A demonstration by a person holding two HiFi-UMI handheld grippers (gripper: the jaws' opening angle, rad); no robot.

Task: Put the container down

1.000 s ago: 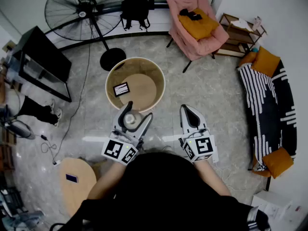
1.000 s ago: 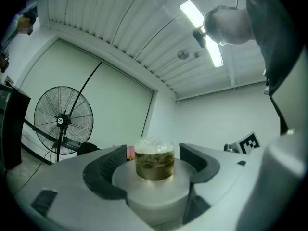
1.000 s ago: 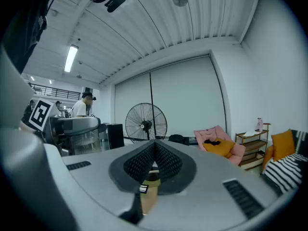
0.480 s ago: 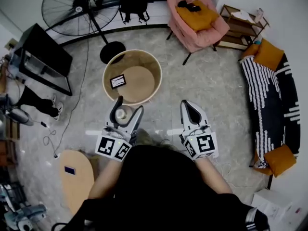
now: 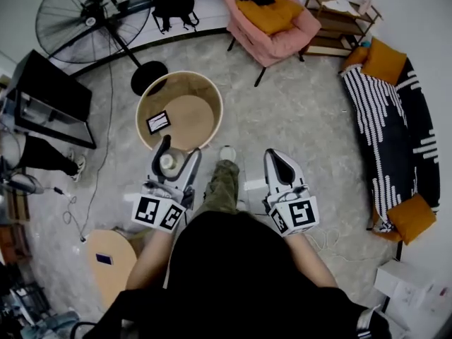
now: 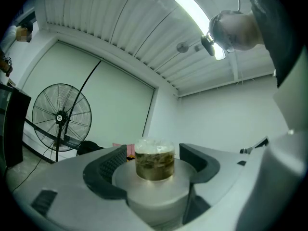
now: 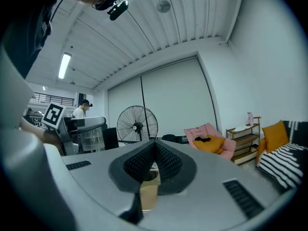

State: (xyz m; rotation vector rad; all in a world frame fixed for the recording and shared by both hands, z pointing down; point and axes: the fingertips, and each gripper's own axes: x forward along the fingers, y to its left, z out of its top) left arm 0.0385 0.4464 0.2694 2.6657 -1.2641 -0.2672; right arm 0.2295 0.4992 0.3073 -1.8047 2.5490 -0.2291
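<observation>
Just below the round tan wooden tub (image 5: 145, 108), your left gripper (image 5: 181, 147) hides all but the pale top of the small clear round container (image 5: 169, 162), and its brownish contents cannot be identified. Inside the tub, the white-framed dark card (image 5: 157, 122) is too small to read. Above-left of the tub, the top edge cuts off the black pedestal fan (image 5: 90, 21).

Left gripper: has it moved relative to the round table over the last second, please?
No: the left gripper, holding the container, still overlaps the near rim of the round table.
</observation>
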